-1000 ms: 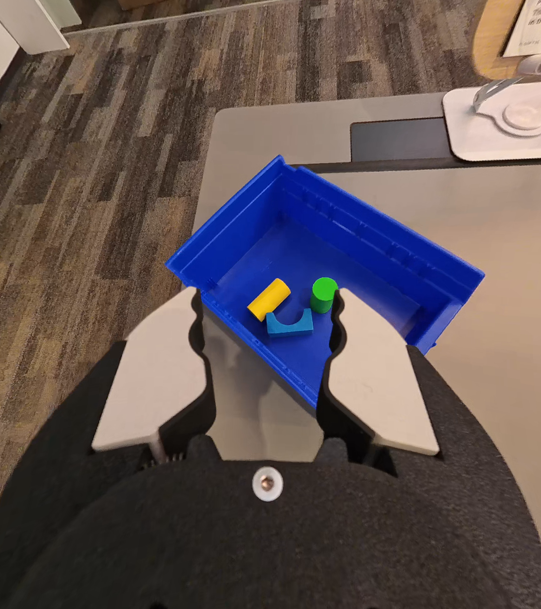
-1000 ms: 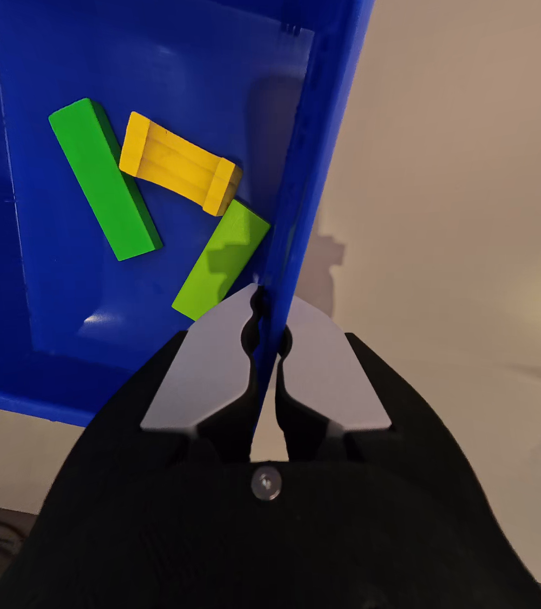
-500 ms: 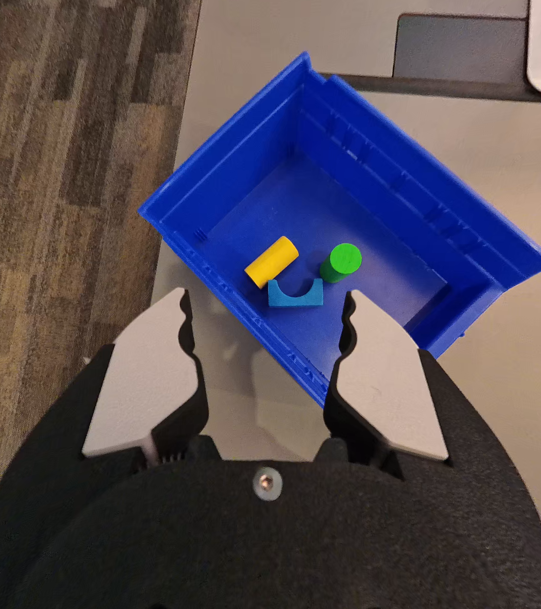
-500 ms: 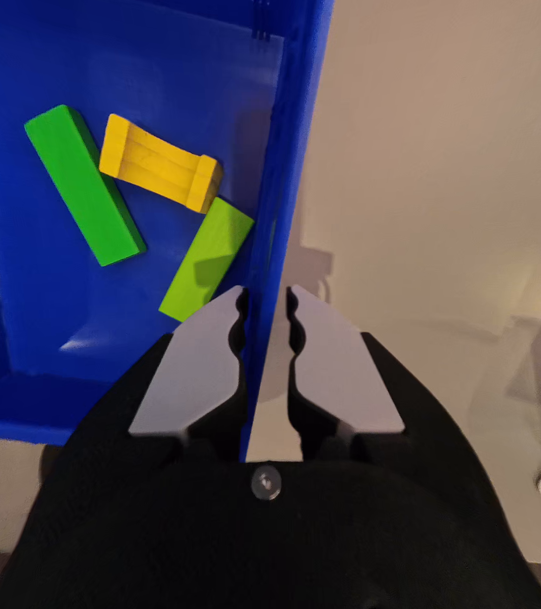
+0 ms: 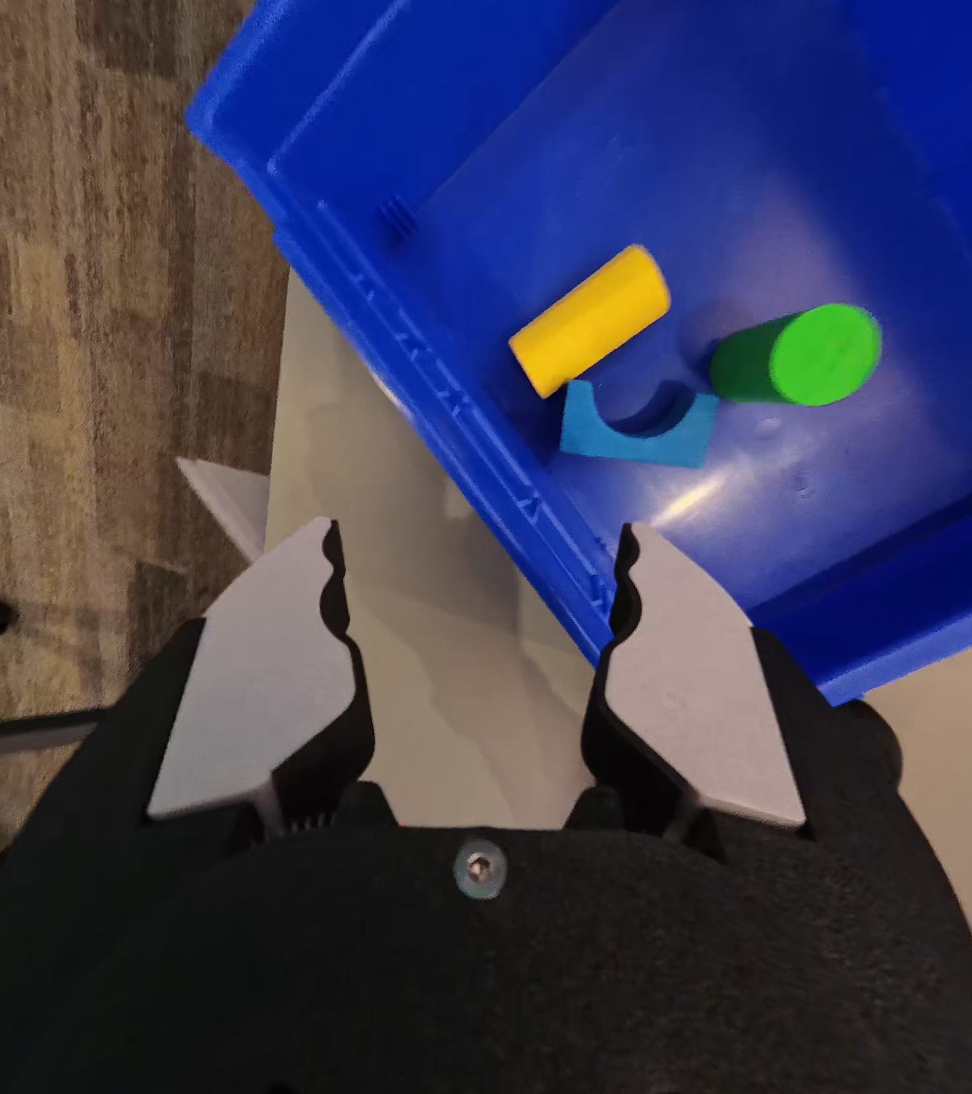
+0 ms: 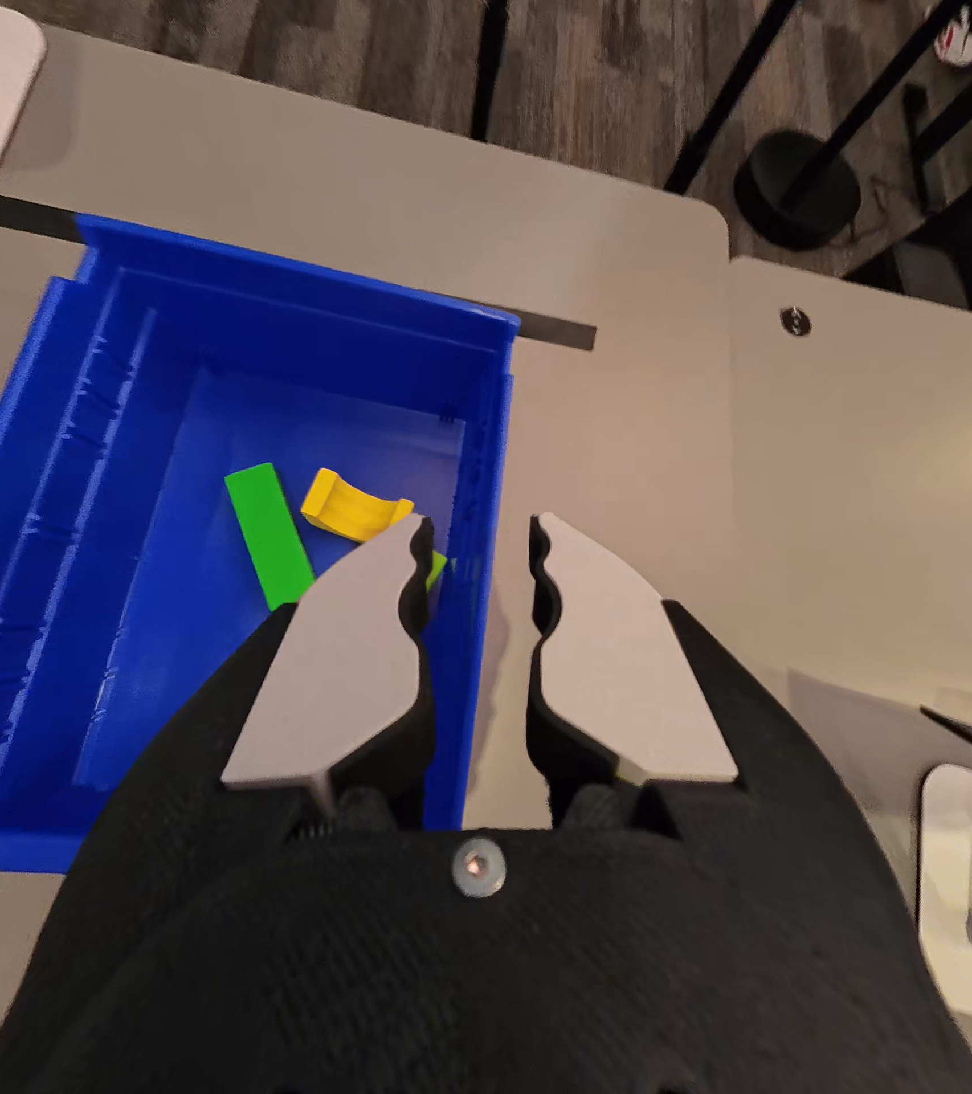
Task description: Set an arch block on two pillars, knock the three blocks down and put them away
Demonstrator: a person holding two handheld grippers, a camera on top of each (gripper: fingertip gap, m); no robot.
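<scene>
Both your left gripper [image 5: 478, 568] and right gripper [image 6: 478, 550] hang released; the blue wooden arch block [image 5: 637, 429] lies in the blue plastic bin [image 5: 353, 148], so reach for it next

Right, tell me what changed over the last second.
The right gripper let go of its blue bin's wall, opened and pulled back. The left gripper, open throughout, moved in close to its own bin's near wall. The blocks in both bins kept their places.
</scene>
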